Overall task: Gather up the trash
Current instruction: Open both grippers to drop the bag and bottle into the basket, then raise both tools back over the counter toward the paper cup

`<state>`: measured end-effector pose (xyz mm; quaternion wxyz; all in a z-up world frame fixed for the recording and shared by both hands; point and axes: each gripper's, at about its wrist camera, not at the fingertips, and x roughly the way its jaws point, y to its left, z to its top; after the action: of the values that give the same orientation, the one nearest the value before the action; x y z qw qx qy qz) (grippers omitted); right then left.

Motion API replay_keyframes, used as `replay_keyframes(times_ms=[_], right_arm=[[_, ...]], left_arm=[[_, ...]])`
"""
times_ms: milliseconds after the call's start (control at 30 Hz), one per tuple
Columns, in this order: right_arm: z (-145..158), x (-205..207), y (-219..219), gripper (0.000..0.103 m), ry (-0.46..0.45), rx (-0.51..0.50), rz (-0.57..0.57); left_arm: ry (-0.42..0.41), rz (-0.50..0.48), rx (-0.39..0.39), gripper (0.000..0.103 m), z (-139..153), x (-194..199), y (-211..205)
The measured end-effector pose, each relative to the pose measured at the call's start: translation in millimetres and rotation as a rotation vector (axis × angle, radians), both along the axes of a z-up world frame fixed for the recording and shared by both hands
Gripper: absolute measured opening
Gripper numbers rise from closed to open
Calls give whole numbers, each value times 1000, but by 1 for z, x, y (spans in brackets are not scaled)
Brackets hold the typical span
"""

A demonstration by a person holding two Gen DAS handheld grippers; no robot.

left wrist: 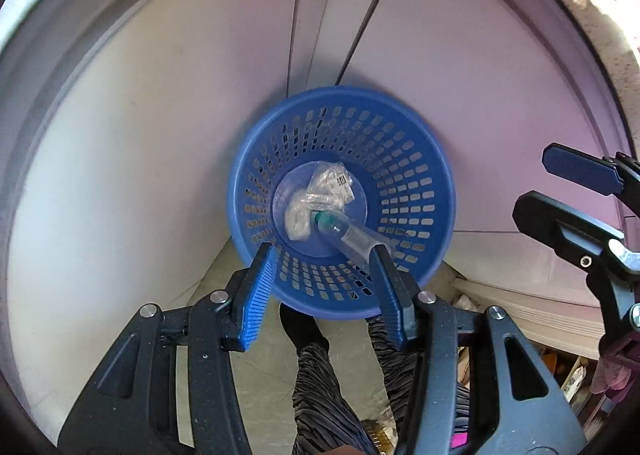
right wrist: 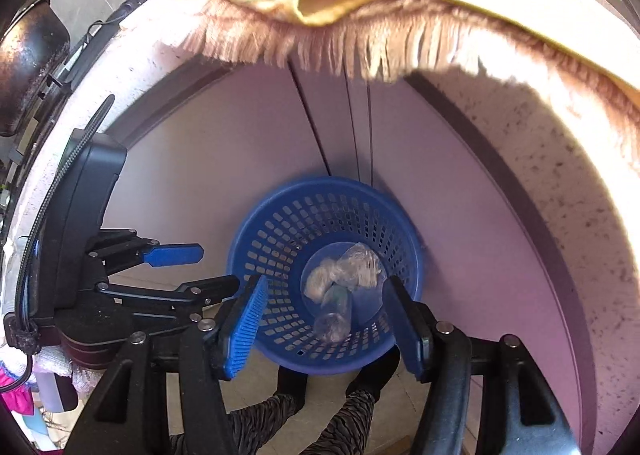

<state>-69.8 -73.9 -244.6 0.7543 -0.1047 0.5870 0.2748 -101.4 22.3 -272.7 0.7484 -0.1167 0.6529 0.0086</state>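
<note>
Basket point(left wrist: 420, 159): plastic bottle point(left wrist: 352, 237), crumpled wrappers point(left wrist: 328, 187) | left gripper point(left wrist: 326, 287) jaws apart | right gripper point(right wrist: 324, 323) jaws apart

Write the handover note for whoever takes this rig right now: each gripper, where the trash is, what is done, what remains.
Left gripper: open, empty, above the basket.
Right gripper: open, empty, also over the basket, beside the left.
Basket: blue, on the floor against the cabinet doors.
In it: a clear bottle with a green cap, lying on its side, and crumpled plastic wrappers.
Done: those pieces are binned.
Left: neither view shows more trash; look around the counter and floor before stopping.
</note>
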Motion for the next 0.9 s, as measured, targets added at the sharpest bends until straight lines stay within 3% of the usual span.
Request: replay_keyframes(times_ms=[467,733,900], right_arm=[[72,-6,-22,76,-52,104,22],[122,10,-47,80,-86,182,3],[155,31,-65,90,-146,215,-24]], left_arm=[[-133,43,4,49,73,-11,8],[-232,72,24,49,121,3,13],[-302,102,32,49,151,22,18]])
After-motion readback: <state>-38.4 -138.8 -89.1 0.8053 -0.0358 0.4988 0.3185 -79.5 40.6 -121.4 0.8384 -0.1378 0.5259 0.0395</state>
